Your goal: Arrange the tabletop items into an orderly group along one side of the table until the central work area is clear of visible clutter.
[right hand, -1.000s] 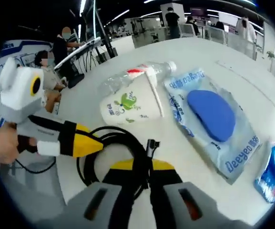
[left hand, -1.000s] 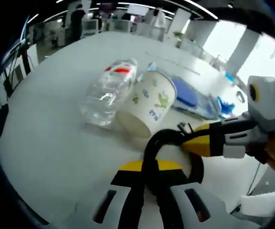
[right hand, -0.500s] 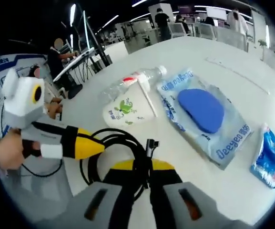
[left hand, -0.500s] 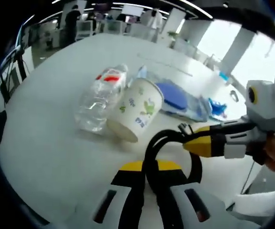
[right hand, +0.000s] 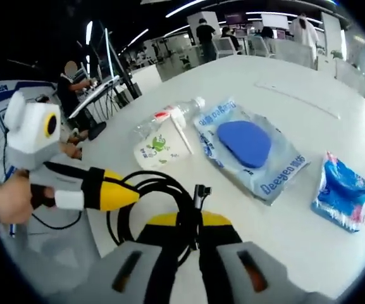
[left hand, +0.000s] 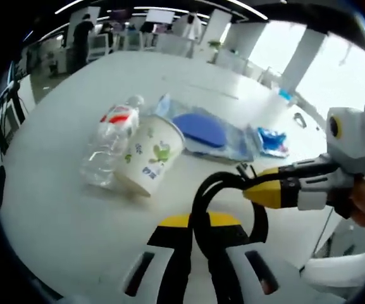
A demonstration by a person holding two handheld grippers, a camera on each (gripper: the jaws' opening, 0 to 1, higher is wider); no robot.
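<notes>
A: On the white table [right hand: 334, 107], a black cable coil [right hand: 145, 196] lies just ahead of both tools, and each one looks pinched onto a strand of it. What worries you?

B: Two clamps on one loop. The left gripper [left hand: 198, 250] has its jaws drawn together around the cable where it rises into the left gripper view; the right gripper [right hand: 188, 250] does the same in the right gripper view, near the angled plug [right hand: 199, 192]. If the hands pull apart, I'd guess the coil opens out and sprawls instead of shifting tidily.

A: And the things behind it?

B: The paper cup [left hand: 149, 156] lies on its side, touching the clear water bottle [left hand: 109, 147], also lying down. Both are round, so a sweeping loop of cable could nudge them and set them rolling. The cup sits just beyond the coil from either gripper.

A: The flatter items?

B: The clear pouch with a blue pad [right hand: 248, 149] lies beside the bottle and cup, farther from the grippers, and the small blue packet [right hand: 340, 190] sits apart from it, off to the right in the right gripper view. Those shouldn't roll, though a dragged cable might push them askew.

A: So nothing is grouped yet?

B: Loosely clustered, I'd say, with the coil still out in front
</notes>
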